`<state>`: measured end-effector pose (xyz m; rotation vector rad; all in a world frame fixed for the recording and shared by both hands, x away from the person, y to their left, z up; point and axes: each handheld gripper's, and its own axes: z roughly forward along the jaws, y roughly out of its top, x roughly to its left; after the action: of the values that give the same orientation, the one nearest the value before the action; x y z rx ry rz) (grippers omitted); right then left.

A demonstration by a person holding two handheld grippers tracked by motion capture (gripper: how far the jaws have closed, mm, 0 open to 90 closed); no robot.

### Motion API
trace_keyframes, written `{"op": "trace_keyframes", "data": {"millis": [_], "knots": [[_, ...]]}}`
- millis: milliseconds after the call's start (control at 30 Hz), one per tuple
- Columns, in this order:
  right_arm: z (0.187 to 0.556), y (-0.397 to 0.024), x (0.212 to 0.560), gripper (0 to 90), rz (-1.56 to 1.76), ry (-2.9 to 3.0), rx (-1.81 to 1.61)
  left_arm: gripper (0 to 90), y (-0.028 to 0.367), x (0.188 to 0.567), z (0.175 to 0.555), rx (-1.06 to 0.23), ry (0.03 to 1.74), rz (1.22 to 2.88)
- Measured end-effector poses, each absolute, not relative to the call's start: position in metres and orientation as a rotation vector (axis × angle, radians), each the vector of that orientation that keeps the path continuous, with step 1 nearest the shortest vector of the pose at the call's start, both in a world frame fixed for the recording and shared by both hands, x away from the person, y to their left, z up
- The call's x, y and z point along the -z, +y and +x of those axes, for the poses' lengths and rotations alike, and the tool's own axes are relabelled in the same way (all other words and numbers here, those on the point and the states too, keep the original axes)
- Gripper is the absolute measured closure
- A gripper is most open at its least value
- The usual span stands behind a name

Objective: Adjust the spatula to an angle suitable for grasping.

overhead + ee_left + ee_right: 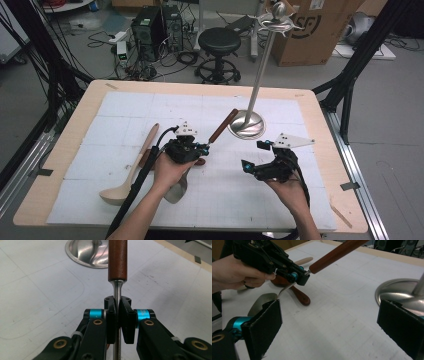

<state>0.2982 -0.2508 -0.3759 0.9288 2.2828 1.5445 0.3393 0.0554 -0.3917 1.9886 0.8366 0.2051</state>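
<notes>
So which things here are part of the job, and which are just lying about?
In use: left gripper, shut on the metal utensil with the brown handle; hanging stand; right gripper, open.
Lying about: wooden spoon, second brown-handled utensil, stool, cardboard box.

A black stool [219, 42] and cardboard box [320, 30] stand behind the table [60, 150].

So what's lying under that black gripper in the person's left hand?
Beneath the left gripper, another brown wooden utensil handle lies on the white table mat, beside the steel bowl of the wooden-handled metal spoon it clamps. That handle's far end is covered.
</notes>
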Motion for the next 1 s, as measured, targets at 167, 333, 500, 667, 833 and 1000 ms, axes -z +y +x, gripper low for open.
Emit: {"op": "trace_keyframes", "data": {"millis": [167, 333, 500, 667, 833, 1000], "knots": [[0.302, -0.241, 0.37, 11.6, 0.914, 2.289, -1.557, 84.1, 0.058, 0.387, 0.336, -0.196, 0.822, 1.973], [0.305, -0.234, 0.364, 19.3, 0.879, 2.278, -1.569, 84.1, 0.059, 0.382, 0.333, -0.181, 0.809, 1.948], [0.307, -0.226, 0.36, 23.0, 0.908, 2.266, -1.567, 84.1, 0.059, 0.379, 0.33, -0.171, 0.792, 1.935], [0.309, -0.216, 0.357, 29.1, 0.905, 2.245, -1.578, 84.1, 0.059, 0.377, 0.328, -0.16, 0.78, 1.928], [0.31, -0.212, 0.357, 32.1, 0.916, 2.243, -1.588, 84.1, 0.058, 0.375, 0.326, -0.153, 0.772, 1.921], [0.312, -0.211, 0.358, 33.8, 0.939, 2.238, -1.616, 84.1, 0.056, 0.374, 0.324, -0.142, 0.761, 1.914]]}}
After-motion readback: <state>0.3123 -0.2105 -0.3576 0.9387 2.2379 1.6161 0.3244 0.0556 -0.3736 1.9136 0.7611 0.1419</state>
